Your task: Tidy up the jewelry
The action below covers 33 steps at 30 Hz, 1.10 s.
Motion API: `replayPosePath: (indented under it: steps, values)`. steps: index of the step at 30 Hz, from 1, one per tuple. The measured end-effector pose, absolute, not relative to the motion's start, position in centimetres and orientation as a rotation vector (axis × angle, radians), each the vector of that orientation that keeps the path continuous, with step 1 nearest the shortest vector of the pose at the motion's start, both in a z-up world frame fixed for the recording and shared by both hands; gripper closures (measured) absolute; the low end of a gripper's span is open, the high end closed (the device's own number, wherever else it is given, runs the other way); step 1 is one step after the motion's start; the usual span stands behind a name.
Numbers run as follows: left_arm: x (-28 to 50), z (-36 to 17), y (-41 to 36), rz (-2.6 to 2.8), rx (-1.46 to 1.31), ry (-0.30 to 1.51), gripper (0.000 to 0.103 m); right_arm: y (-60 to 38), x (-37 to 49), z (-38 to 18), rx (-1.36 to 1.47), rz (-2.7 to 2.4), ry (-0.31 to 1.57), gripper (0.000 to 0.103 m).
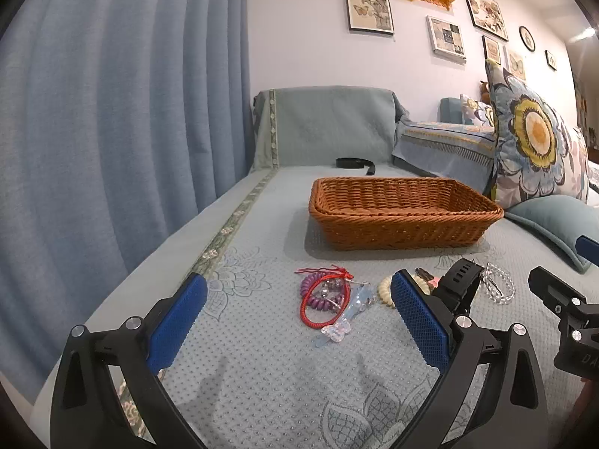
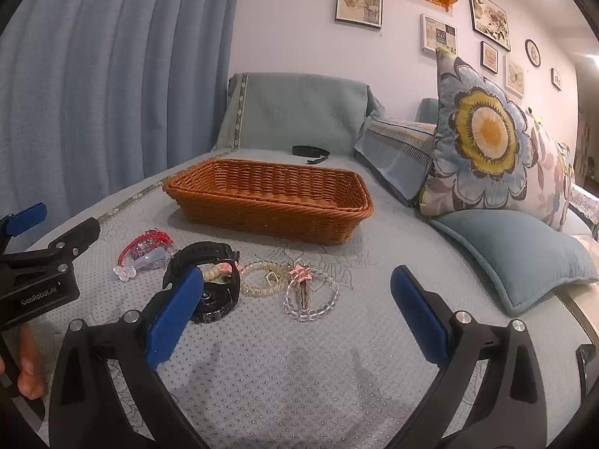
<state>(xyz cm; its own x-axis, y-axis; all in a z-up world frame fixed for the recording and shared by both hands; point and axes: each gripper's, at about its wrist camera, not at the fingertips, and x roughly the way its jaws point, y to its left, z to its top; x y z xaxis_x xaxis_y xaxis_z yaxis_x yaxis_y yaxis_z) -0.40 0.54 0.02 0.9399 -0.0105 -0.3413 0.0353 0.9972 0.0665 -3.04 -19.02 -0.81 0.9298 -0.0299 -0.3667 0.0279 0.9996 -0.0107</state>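
Jewelry lies in a loose pile on the blue-grey sofa cover in front of an empty woven basket [image 1: 404, 232] [image 2: 269, 220]. The pile holds a red cord bracelet [image 1: 309, 308] [image 2: 129, 249], a purple spiral band [image 1: 318, 301], a clear butterfly clip [image 1: 337, 331] [image 2: 125, 272], a black watch [image 1: 460, 280] [image 2: 209, 258], a clear bead bracelet [image 1: 498, 288] [image 2: 310, 308], a yellowish bracelet [image 2: 258, 284] and a pink bow pin [image 2: 301, 275]. My left gripper [image 1: 297, 280] stands open just short of the red bracelet. My right gripper [image 2: 297, 273] is open near the bead bracelets. Nothing is held by either.
A floral cushion [image 2: 486, 142] and a plain blue cushion [image 2: 516, 254] lie to the right. A black strap [image 1: 355, 162] rests behind the basket. The blue curtain [image 1: 112, 112] hangs past the sofa's left edge. A hand [image 2: 26, 366] holds the left gripper's handle.
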Motion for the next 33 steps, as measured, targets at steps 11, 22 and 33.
replayPosePath:
  steps: [11,22,33]
  values:
    - [-0.63,-0.36,0.86,-0.024,0.069,0.355,0.008,-19.06,-3.01,-0.84,-0.004,-0.030,0.376,0.007]
    - [-0.28,0.02,0.21,-0.021,0.071,0.357,0.008,-19.06,-2.92,-0.89,-0.001,-0.032,0.375,0.007]
    - [-0.18,0.07,0.36,-0.022,0.071,0.356,0.008,-19.23,-3.00,-0.91,0.000,-0.035,0.371,0.007]
